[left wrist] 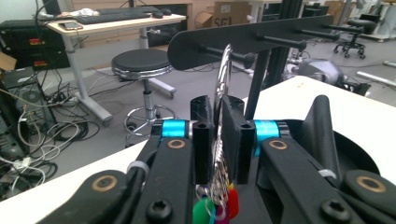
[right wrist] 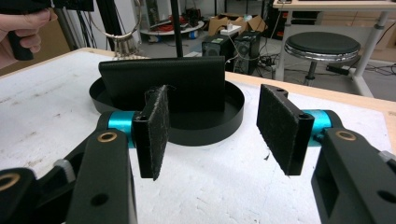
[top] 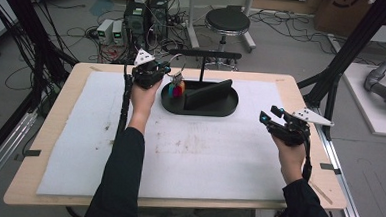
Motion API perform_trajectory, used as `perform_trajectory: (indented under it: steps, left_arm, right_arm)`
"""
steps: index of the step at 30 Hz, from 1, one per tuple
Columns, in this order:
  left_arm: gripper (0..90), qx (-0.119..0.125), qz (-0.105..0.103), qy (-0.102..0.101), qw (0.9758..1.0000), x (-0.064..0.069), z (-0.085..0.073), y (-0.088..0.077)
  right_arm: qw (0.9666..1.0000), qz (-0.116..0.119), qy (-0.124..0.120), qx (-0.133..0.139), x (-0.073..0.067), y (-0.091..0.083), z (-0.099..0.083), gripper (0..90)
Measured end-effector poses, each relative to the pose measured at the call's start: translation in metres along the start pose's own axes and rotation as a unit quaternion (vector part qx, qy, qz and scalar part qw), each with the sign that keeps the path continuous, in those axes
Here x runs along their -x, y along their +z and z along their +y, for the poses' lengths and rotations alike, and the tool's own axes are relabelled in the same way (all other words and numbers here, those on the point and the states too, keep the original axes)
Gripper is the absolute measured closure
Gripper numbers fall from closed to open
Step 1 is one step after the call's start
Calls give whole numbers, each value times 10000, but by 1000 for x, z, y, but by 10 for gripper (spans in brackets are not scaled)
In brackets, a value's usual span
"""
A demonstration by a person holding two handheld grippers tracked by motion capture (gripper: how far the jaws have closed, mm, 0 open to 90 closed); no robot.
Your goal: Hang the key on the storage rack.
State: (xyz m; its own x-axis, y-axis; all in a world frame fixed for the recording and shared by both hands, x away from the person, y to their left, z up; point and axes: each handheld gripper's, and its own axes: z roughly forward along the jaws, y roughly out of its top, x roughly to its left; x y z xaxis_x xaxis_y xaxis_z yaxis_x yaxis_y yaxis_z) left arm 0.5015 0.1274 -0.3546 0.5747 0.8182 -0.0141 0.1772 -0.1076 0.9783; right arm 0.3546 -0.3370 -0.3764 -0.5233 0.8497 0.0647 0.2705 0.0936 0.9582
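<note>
Metal glints between the jaws of the left claw (left wrist: 217, 140), which is clamped on a key ring (left wrist: 223, 77) with coloured tags (left wrist: 215, 209) dangling below it. From the high view, that claw (top: 164, 72) holds the ring up over the left end of the black oval tray (top: 231, 108), just under the peg rack (top: 204, 54) on its post. The step in hand looks like hanging the ring on a peg. Next, I judge, the loop must be lifted and lined up with the nearest peg (left wrist: 233, 56) (its knob sits right behind the ring), slid over the tip, and only then let go.

The right claw (right wrist: 224, 128) waits with its jaws wide apart and nothing between them, low over the white surface (top: 188, 153), well apart from the tray.

Count: one key ring, three tags that I can make out, one rack, one tray with one upright black slab (top: 207, 94), two claws.
</note>
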Motion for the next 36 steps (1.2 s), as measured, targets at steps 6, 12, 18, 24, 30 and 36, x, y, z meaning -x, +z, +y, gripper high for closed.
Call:
perform_trajectory:
  steps: [6, 12, 18, 24, 30, 36]
  left_arm:
    - [699, -82, 166, -44, 9998, -1, -3, -2]
    - [517, -62, 273, -114, 9995, 1, -4, -13]
    - [419, -50, 257, 79, 9996, 14, -2, -37]
    - [380, -108, -54, 85, 9999, 29, -7, -70]
    - [372, -128, -288, 228, 9992, 39, -19, -109]
    - [336, -170, -365, 269, 9988, 35, -42, -142]
  right_arm:
    - [10000, 9, -1, -36, -1, 1, 0, 449]
    - [10000, 16, -22, -82, -1, 3, -1, 437]
    - [9999, 6, -37, -150, 0, 4, -2, 425]
    - [9998, 57, -63, -184, 0, 4, -2, 414]
    - [9993, 2, -114, -353, 3, 3, -2, 372]
    - [9987, -138, -21, -487, 7, 3, -4, 282]
